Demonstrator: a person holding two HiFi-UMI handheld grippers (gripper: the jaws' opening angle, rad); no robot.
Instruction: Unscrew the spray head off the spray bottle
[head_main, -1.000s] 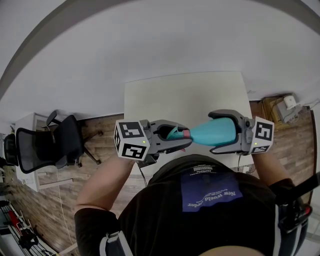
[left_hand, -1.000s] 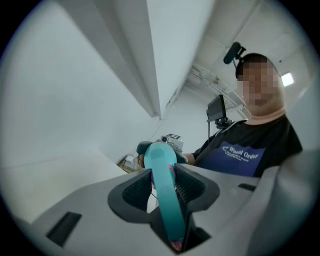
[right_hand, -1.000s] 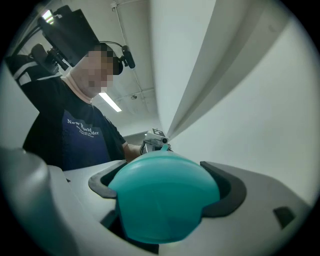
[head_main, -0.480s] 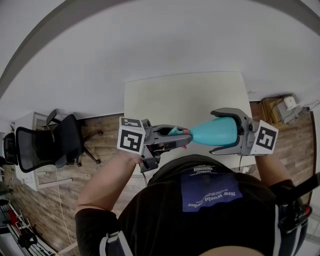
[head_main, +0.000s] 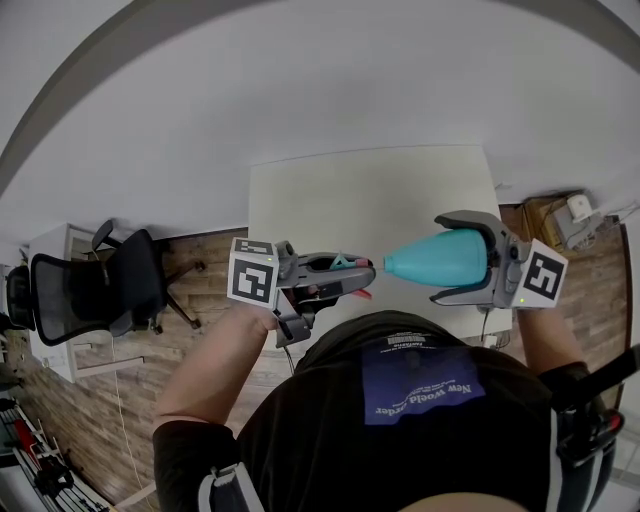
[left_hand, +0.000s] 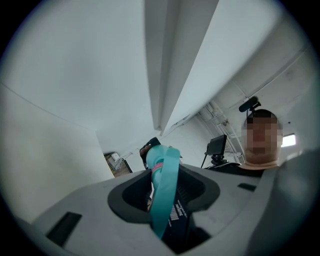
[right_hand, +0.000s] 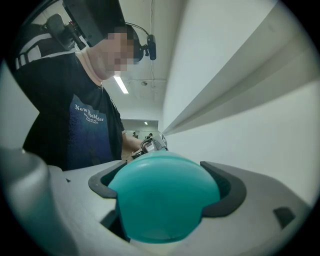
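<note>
the shirt (right_hand: 86, 114) print begins "new"; the rest blurs.

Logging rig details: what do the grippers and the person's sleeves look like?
The left gripper and right gripper are grey with dark inner linings; each carries a white cube with black square markers. The sleeves are short and black.

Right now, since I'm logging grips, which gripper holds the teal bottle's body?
The right gripper: its jaws clamp round the rounded teal bottle, while the left gripper grips the spray head instead.
</note>
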